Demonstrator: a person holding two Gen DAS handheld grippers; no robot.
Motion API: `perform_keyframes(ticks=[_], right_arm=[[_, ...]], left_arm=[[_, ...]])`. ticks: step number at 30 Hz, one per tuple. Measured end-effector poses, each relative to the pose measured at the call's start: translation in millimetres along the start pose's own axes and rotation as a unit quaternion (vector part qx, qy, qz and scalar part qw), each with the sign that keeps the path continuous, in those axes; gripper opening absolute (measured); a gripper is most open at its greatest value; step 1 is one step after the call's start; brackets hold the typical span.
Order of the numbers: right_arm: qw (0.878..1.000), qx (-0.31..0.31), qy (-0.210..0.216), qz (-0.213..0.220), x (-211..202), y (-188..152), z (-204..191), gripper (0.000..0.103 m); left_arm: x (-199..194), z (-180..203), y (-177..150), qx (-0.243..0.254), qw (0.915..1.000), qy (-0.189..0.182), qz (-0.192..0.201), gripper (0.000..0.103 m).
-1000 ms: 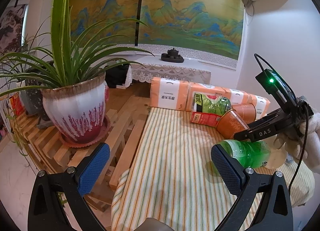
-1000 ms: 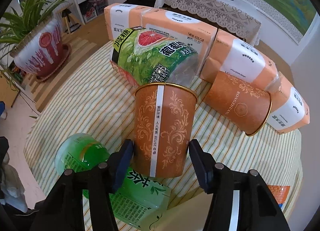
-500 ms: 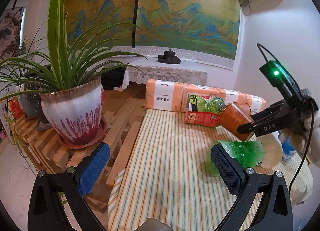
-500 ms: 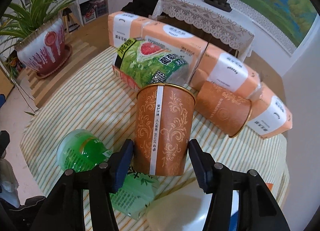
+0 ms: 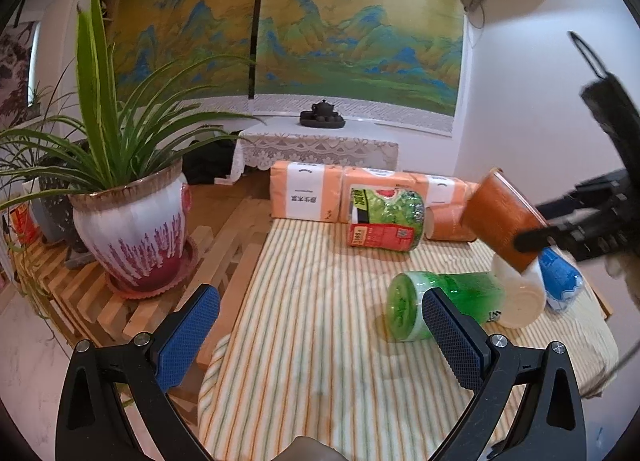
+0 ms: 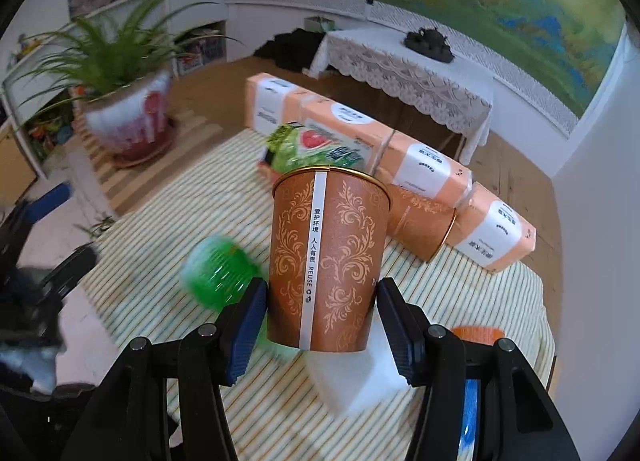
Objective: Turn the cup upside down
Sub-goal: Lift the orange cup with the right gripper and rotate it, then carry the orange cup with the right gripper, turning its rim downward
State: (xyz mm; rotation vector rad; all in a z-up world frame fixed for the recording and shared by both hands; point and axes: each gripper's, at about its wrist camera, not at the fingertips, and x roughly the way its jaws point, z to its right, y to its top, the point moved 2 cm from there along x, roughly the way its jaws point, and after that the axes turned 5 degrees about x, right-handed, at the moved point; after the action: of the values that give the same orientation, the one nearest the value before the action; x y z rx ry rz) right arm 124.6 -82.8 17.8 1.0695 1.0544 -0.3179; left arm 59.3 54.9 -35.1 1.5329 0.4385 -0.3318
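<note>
My right gripper is shut on an orange paper cup with a gold rim and leaf pattern, held in the air above the striped table. In the left wrist view the same cup hangs tilted at the right, its mouth up and to the left, with the right gripper clamped near its base. A second orange cup lies on its side behind it. My left gripper is open and empty over the table's near left edge.
A green plastic bottle lies on the striped cloth under the cup, beside a white bowl and a blue packet. Orange tissue packs and a green snack bag line the back. A potted plant stands left.
My right gripper has lifted the cup higher and further off the table, and the cup is tilting. My left gripper has drawn back and stayed open.
</note>
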Motion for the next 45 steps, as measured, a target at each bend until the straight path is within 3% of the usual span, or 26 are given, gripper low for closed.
perform_keyframes(ticks=[10, 21, 24, 28, 35, 41, 45], right_arm=[[0.998, -0.058, 0.032, -0.022, -16.6, -72.7, -39.7, 0.053], [0.996, -0.077, 0.038, -0.028, 11.6, -106.0, -59.0, 0.054], [0.997, -0.062, 0.033, -0.021, 18.5, -105.9, -55.1, 0.054], [0.999, -0.031, 0.041, -0.01, 18.8, -106.3, -46.6, 0.066], [0.998, 0.027, 0.051, 0.029, -2.8, -122.0, -32.7, 0.066], [0.99, 0.109, 0.046, 0.078, -31.4, -154.8, -13.6, 0.067], [0.98, 0.164, 0.008, 0.11, -47.8, -178.0, -0.7, 0.067]], left_arm=[[-15.0, 9.9, -5.7, 0.011, 0.9999, -0.006, 0.001, 0.103], [-39.2, 17.4, -10.4, 0.031, 0.9995, -0.001, 0.001, 0.103], [-43.4, 21.2, -10.4, 0.038, 0.9993, -0.003, 0.0, 0.103], [-44.9, 26.3, -12.2, 0.046, 0.9989, -0.008, -0.004, 0.103], [-41.5, 43.6, -15.5, 0.057, 0.998, -0.025, -0.011, 0.103], [-38.6, 66.1, -18.5, 0.067, 0.9966, -0.045, -0.017, 0.103], [-40.7, 83.4, -22.7, 0.07, 0.996, -0.053, -0.016, 0.103]])
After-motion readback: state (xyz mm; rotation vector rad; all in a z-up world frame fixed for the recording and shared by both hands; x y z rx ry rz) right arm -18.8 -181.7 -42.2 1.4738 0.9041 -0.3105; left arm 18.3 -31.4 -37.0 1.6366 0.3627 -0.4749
